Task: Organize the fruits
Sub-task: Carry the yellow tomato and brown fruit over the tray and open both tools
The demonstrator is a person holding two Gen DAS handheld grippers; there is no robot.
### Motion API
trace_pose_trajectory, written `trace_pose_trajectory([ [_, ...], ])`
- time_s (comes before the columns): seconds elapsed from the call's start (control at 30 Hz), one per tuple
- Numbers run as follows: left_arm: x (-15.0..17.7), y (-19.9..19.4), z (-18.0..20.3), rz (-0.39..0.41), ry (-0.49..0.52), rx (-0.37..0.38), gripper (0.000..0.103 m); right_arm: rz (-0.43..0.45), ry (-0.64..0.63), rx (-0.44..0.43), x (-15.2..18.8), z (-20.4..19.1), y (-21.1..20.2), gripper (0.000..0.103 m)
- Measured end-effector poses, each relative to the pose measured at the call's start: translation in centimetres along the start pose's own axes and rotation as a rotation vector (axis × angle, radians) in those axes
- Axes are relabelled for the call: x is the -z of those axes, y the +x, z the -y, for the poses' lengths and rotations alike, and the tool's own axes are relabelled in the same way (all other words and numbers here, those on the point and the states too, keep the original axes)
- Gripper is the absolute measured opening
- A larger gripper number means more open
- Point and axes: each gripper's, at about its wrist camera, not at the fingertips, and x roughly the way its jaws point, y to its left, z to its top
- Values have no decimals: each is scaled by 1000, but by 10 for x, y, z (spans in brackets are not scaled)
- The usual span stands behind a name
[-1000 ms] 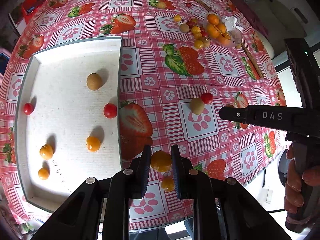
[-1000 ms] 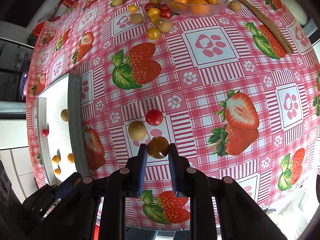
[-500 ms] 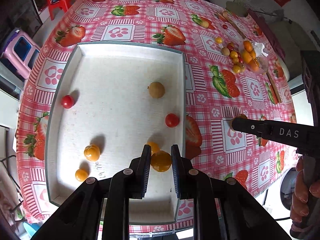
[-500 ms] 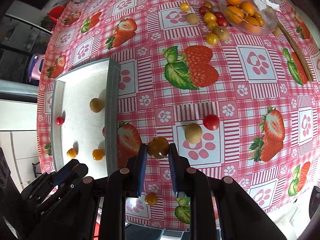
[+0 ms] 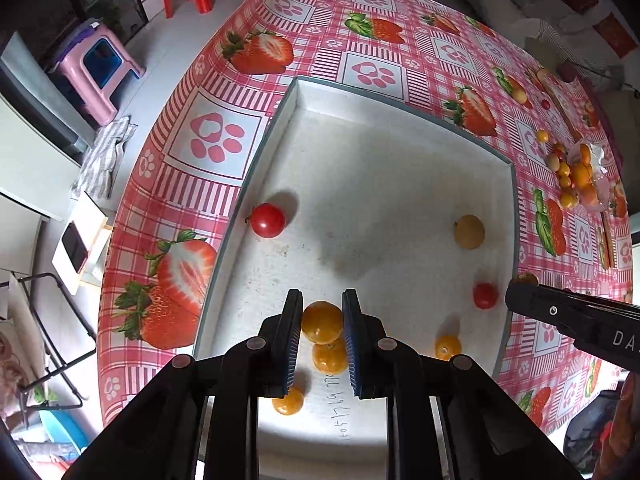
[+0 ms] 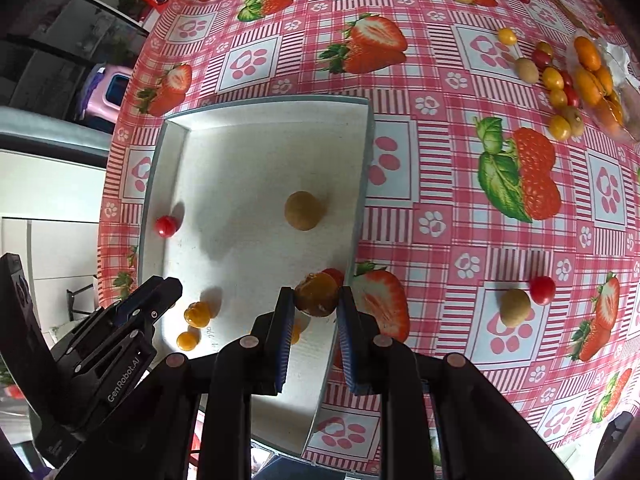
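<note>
My left gripper (image 5: 322, 312) is shut on an orange cherry tomato (image 5: 322, 322), held above the white tray (image 5: 400, 152) near its near-left side. My right gripper (image 6: 315, 300) is shut on a dark orange-brown tomato (image 6: 316, 294), over the tray's right wall (image 6: 362, 200). In the tray lie two red tomatoes (image 5: 268, 220) (image 5: 485, 295), a tan round fruit (image 5: 469, 232) and three orange tomatoes (image 5: 329, 356). The right gripper's finger (image 5: 560, 312) shows at the right of the left wrist view.
A clear bowl of oranges (image 6: 592, 68) with several small fruits beside it stands at the far right of the strawberry tablecloth. A tan fruit (image 6: 515, 307) and a red tomato (image 6: 542, 290) lie on the cloth right of the tray. Stools stand on the floor (image 5: 100, 68).
Both grippers have moved left with their tomatoes. The left one has gone from the cloth to over the tray; the right one has reached the tray's right wall.
</note>
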Motion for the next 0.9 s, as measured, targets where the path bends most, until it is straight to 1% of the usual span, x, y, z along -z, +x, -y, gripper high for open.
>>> trace_pose_trajectory([
  [0.23, -4, 17, -6, -12, 23, -41, 22, -47, -30, 2, -11, -16, 28, 23],
  [0.47, -1, 26, -9, -32, 30, -51, 22, -79, -46, 32, -17, -20, 51, 24],
  [0.63, 0, 29, -7, -40, 61, -69, 23, -77, -58, 52, -18, -20, 57, 25],
  [0.67, 0, 30, -5, -38, 68, -78, 30, -77, -63, 53, -18, -24, 58, 25],
  [0.7, 0, 30, -4, -36, 72, -87, 51, -79, -67, 49, -19, -25, 58, 28],
  [0.73, 0, 30, -2, -30, 72, -90, 61, -83, -69, 39, -20, -25, 59, 33],
  [0.77, 0, 28, -2, -19, 71, -80, 63, -87, -69, 28, -22, -28, 59, 37],
  [0.8, 1, 27, -1, -17, 76, -82, 63, -88, -68, 28, -24, -30, 59, 48],
  [0.9, 1, 26, 2, -25, 86, -100, 63, -68, -61, 9, -25, -32, 49, 60],
])
